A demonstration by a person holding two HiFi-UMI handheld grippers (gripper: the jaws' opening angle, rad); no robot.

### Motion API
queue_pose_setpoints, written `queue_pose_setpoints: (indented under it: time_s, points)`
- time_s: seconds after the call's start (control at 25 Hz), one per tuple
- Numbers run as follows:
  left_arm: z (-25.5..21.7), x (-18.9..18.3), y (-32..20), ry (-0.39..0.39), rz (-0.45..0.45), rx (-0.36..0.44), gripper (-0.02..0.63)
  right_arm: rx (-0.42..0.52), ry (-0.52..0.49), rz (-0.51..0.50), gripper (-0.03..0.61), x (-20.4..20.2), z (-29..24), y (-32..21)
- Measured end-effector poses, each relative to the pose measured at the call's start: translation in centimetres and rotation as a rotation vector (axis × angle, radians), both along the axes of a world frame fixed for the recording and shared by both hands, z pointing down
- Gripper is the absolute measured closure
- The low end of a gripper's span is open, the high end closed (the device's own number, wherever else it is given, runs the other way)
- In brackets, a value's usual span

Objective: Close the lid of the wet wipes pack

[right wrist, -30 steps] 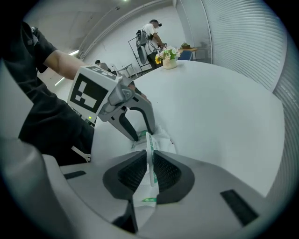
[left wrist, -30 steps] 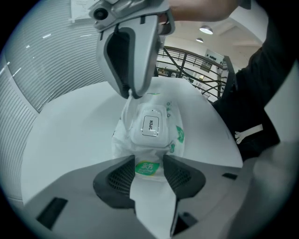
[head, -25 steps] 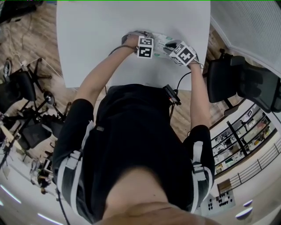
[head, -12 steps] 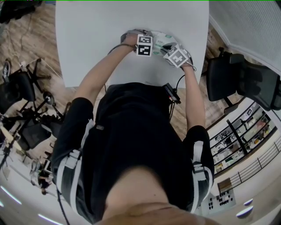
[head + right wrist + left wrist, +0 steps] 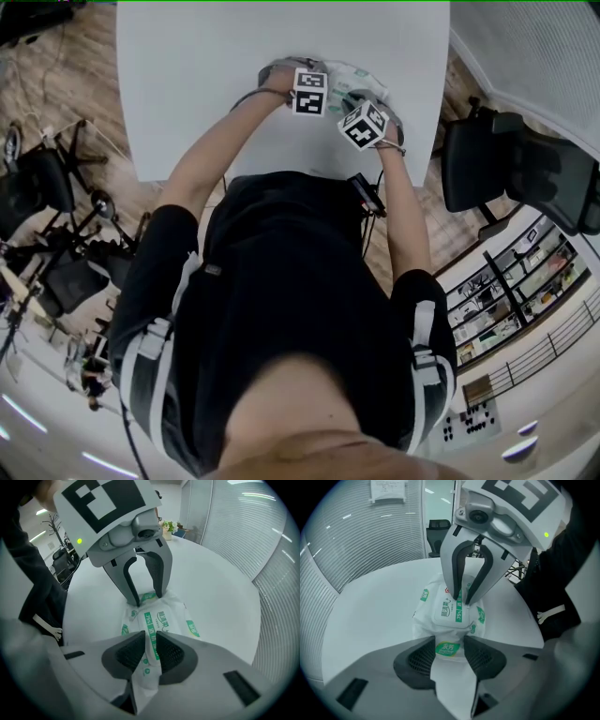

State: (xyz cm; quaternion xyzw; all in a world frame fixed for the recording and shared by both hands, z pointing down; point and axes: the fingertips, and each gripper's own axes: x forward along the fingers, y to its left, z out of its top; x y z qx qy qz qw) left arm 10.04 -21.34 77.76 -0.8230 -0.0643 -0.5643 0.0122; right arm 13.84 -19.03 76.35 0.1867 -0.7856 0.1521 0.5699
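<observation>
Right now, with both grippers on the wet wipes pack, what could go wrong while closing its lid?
1. The right gripper has its tips slightly apart at one edge of the lid. Pushing there alone might leave the rest of the lid unlatched.
2. The left gripper pinches only the soft end of the wet wipes pack, so the pack could buckle or slide on the smooth table.

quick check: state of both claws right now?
Left claw: closed on the end of the wet wipes pack.
Right claw: narrowly open, tips resting on the lid, gripping nothing.
</observation>
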Motion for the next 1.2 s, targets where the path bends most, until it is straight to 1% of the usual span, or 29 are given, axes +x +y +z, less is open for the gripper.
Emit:
queue_pose_setpoints:
  time_s: [0.36, 0.72, 0.8, 0.92, 1.0, 1.08, 1.2]
  points:
    - [0.0, 0.0, 0.0, 0.006, 0.0, 0.004, 0.417, -0.023, 0.039, -0.02, 0.485, -0.1, 0.5, 0.2]
    - [0.2, 0.0, -0.1, 0.002, -0.005, 0.009, 0.417, 0.0, 0.032, -0.019, 0.485, -0.1, 0.6, 0.0]
    - [0.1, -0.1, 0.0, 0.002, -0.008, 0.015, 0.417, -0.006, 0.017, -0.001, 0.486, -0.2, 0.3, 0.1]
    - [-0.5, -0.5, 0.5, 0.011, -0.018, 0.027, 0.419, -0.009, -0.032, 0.08, 0.472, -0.3, -1.2, 0.1]
    - [-1.4, -0.9, 0.6, 0.034, -0.049, 0.035, 0.439, 0.03, -0.079, 0.16, 0.474, -0.1, -3.0, -0.6]
    - [-3.2, -1.0, 0.4, 0.089, -0.112, 0.044, 0.45, 0.09, -0.144, 0.266, 0.476, 0.6, -5.6, -1.9]
    - [-7.4, -1.2, -0.9, 0.211, -0.249, 0.062, 0.489, 0.197, -0.252, 0.431, 0.483, 1.9, -10.7, -3.8]
